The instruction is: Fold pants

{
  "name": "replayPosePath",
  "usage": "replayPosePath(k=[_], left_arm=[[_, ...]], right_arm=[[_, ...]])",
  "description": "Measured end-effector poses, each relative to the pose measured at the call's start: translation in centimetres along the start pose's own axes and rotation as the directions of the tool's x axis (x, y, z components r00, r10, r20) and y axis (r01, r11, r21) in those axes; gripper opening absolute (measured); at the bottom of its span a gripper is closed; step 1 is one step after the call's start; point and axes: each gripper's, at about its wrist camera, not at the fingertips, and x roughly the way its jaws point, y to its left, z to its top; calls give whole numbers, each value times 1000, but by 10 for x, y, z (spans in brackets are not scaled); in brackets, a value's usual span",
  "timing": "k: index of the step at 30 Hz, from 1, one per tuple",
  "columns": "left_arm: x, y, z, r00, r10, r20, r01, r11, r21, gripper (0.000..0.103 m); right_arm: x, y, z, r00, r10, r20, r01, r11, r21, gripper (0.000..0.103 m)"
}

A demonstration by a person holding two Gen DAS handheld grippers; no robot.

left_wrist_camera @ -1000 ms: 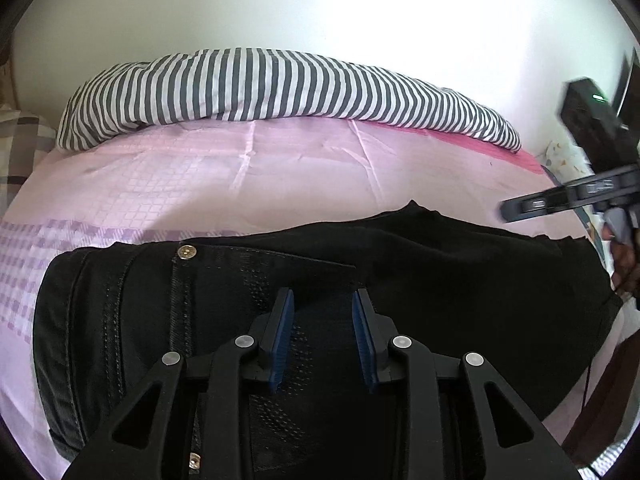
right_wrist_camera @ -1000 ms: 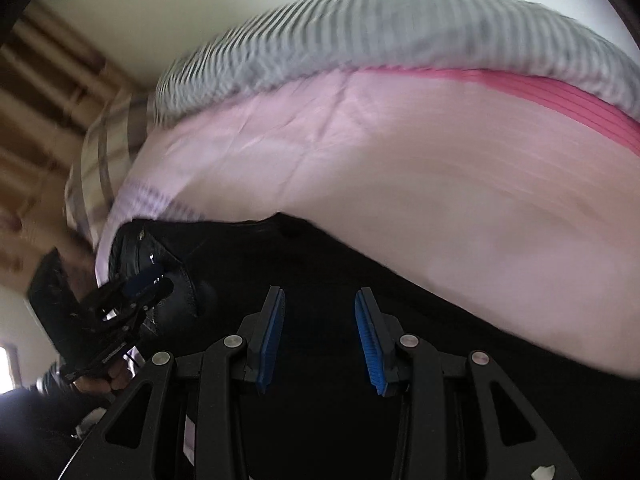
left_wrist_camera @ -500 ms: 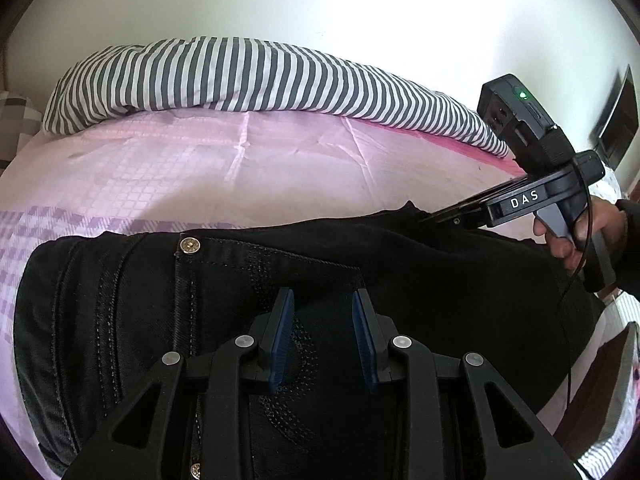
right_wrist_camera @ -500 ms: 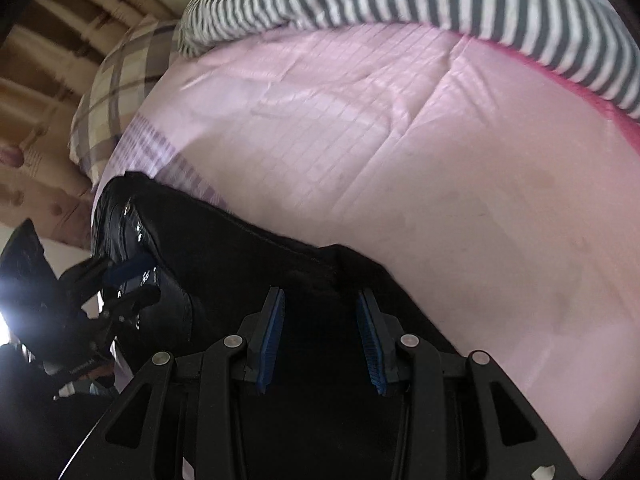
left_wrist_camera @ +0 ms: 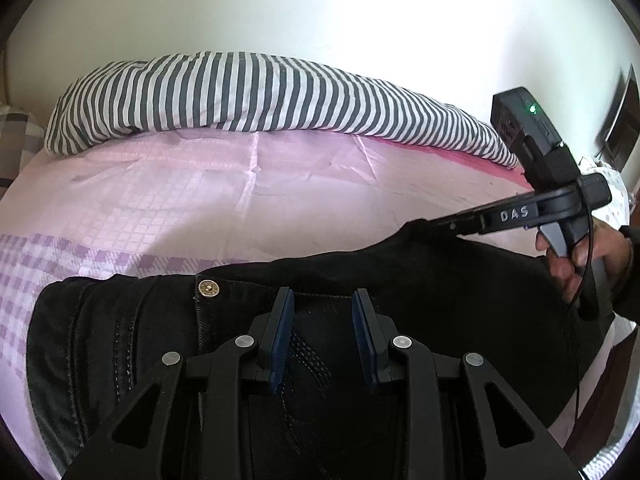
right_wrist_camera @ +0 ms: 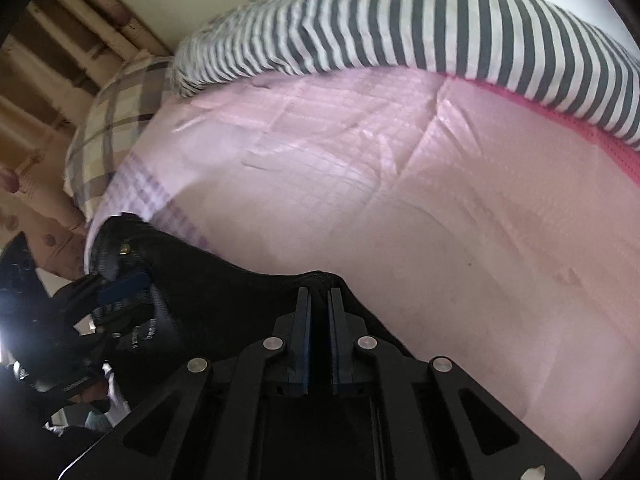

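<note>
Black pants (left_wrist_camera: 440, 304) lie across the near side of a pink bed sheet, waistband with a brass button (left_wrist_camera: 209, 289) toward the left. My left gripper (left_wrist_camera: 323, 300) is open, low over the waistband area, nothing between its pads. My right gripper (right_wrist_camera: 319, 294) is shut on the far edge of the pants (right_wrist_camera: 224, 280), pinching a small raised fold of cloth. The right gripper also shows in the left wrist view (left_wrist_camera: 432, 226), at the pants' far right edge. The left gripper shows in the right wrist view (right_wrist_camera: 120, 286) over the waistband.
A grey-and-white striped duvet (left_wrist_camera: 260, 96) is rolled along the far side of the bed against a white wall. A plaid pillow (right_wrist_camera: 116, 120) sits at the head end by a wooden headboard (right_wrist_camera: 60, 32). The pink sheet (left_wrist_camera: 240, 192) lies beyond the pants.
My right gripper has closed from open onto the pants' far edge. My left gripper has shifted slightly forward over the waistband and stays open.
</note>
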Motion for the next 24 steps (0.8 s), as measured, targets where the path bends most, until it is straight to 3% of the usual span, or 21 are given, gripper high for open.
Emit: replayPosePath(k=[8,12,15,18,24], left_arm=[[7,1,4,1000,13,-20,-13,1000,11,32],[3,-4,5,999,28,-36,-27,999,40,32],[-8,-6,4,999,40,-31,-38,999,36,33],[-20,-9,-1,999,30,-18,-30,999,44,36],[-23,-25,-15,999,7,-42,-2,994,105,39]], right_arm=[[6,5,6,999,-38,-12,38,999,-11,7],[-15,5,8,999,-50,16,50,998,36,32],[-50,3,1,990,-105,92,101,994,53,33],[-78,-9,-20,985,-115,125,101,988,114,33],[-94,-25,-86,980,-181,85,158,961,228,33]])
